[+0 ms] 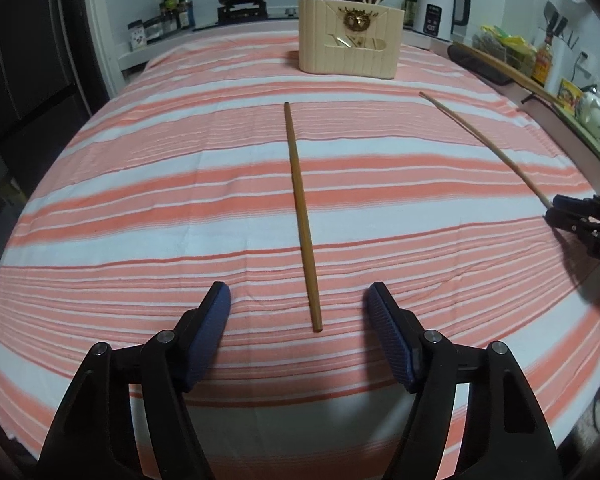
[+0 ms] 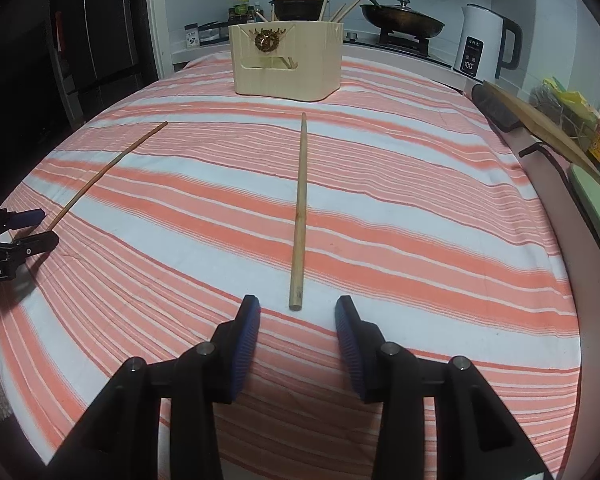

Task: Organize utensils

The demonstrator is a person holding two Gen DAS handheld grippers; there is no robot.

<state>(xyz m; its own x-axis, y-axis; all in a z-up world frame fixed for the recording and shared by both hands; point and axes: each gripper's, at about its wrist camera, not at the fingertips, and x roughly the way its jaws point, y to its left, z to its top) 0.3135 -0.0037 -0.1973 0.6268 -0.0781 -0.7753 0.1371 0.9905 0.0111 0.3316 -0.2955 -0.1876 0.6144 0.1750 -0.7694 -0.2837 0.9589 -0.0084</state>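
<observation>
Two wooden chopsticks lie apart on the striped cloth. The darker chopstick points away from my left gripper, which is open, its blue pads either side of the stick's near end without touching it. The same chopstick and left gripper show at the left edge of the right wrist view. The paler chopstick ends between the open tips of my right gripper, untouched. That chopstick and right gripper appear at the far right of the left wrist view. A cream utensil holder stands at the back with several chopsticks in it.
Behind the holder are a stove with a lidded pot and a pan, a white kettle and spice jars. A wooden board and bottles line the right edge. A dark fridge stands left.
</observation>
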